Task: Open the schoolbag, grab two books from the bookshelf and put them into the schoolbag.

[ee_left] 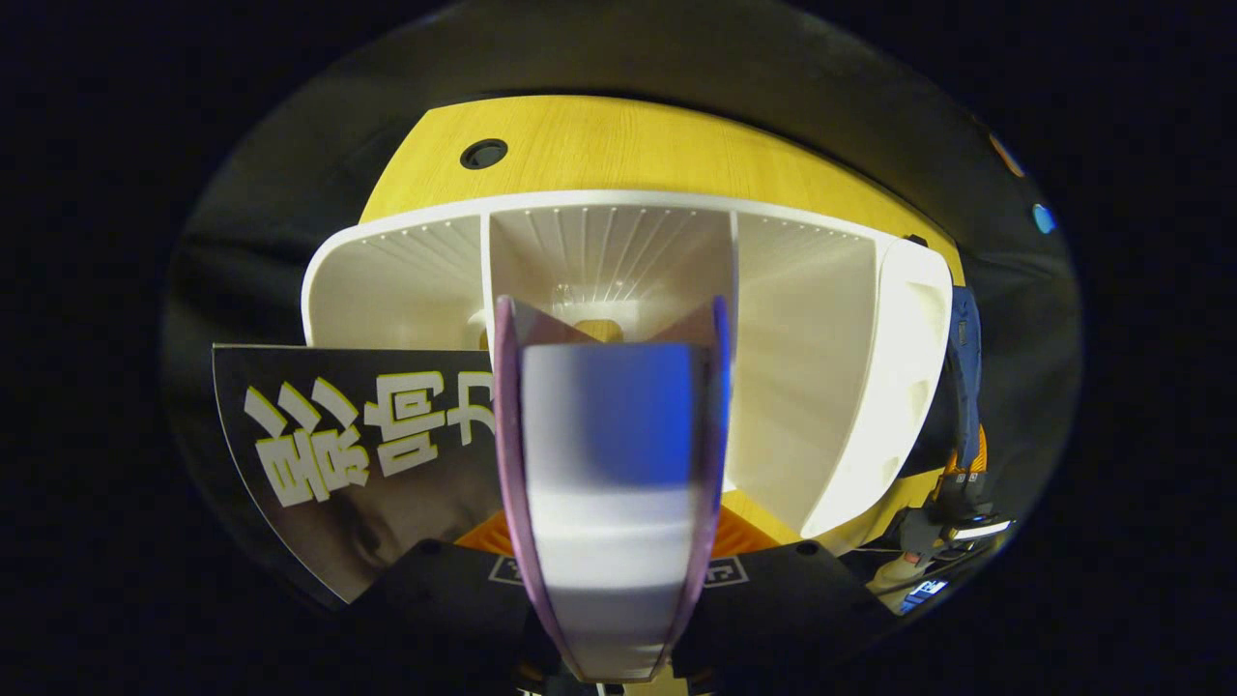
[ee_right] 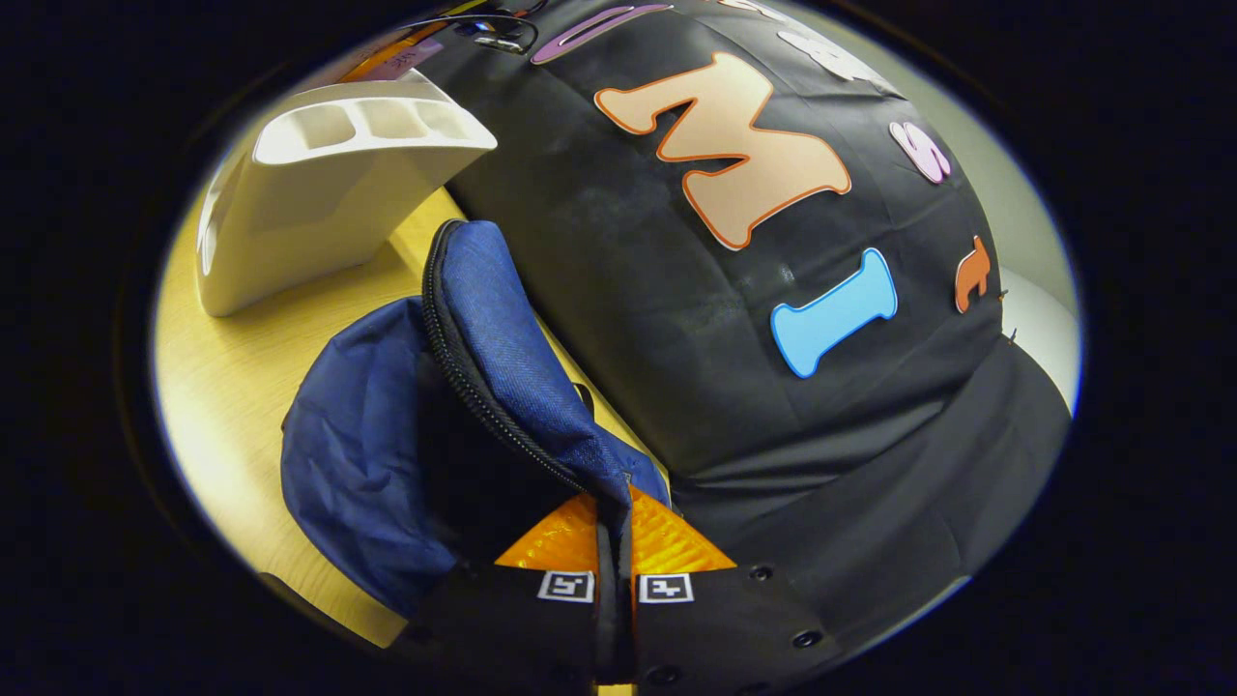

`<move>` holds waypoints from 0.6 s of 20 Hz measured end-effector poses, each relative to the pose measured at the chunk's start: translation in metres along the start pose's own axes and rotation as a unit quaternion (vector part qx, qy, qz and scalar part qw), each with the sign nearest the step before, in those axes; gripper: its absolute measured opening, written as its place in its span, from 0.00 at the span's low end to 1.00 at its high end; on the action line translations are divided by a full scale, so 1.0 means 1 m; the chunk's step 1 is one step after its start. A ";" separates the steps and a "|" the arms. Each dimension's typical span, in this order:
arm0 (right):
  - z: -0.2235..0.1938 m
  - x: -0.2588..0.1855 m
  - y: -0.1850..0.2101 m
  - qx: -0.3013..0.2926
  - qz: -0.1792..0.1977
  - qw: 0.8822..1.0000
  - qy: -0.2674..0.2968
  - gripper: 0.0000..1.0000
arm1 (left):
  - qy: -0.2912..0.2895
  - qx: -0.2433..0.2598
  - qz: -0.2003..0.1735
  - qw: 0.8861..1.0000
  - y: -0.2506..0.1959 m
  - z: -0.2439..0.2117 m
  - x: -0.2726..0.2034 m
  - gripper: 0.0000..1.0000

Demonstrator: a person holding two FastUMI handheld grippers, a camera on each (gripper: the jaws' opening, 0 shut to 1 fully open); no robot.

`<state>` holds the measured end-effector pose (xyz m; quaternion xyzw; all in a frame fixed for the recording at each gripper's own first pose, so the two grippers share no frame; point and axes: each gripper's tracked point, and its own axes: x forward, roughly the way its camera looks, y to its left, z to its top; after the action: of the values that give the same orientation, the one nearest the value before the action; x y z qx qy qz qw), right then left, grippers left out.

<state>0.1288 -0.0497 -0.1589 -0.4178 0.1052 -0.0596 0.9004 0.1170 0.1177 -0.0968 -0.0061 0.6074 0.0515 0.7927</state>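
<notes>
Gripping a purple-covered book (ee_left: 609,483) by its page edge, the left gripper (ee_left: 611,570) has both fingers pressed against the covers, and the book stands between the camera and the middle slot of the white bookshelf (ee_left: 850,387) on the yellow wooden table (ee_left: 618,145). A second, black-covered book (ee_left: 358,445) leans out of the shelf's left slot. Over in the right gripper view, the right gripper (ee_right: 615,561) is clenched on the zippered rim of the blue schoolbag (ee_right: 387,454), which gapes open on the table just beside the bookshelf, against the booth's black cloth wall (ee_right: 773,367).
</notes>
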 end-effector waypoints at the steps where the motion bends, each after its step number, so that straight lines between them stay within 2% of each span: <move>1: 0.001 -0.001 0.000 0.000 -0.001 1.000 0.000 0.03 | 0.000 -0.001 0.002 1.000 -0.001 0.000 0.000 0.41; 6: -0.001 -0.002 0.002 0.002 0.000 1.000 0.002 0.03 | -0.004 -0.024 0.012 1.000 0.001 -0.001 0.000 0.40; 12: -0.001 -0.003 0.000 0.011 0.002 1.000 0.003 0.03 | 0.017 -0.061 0.020 0.998 0.002 -0.018 -0.007 0.40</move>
<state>0.1255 -0.0501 -0.1595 -0.4073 0.1078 -0.0601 0.9049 0.0977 0.1181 -0.0943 -0.0428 0.6163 0.1045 0.7794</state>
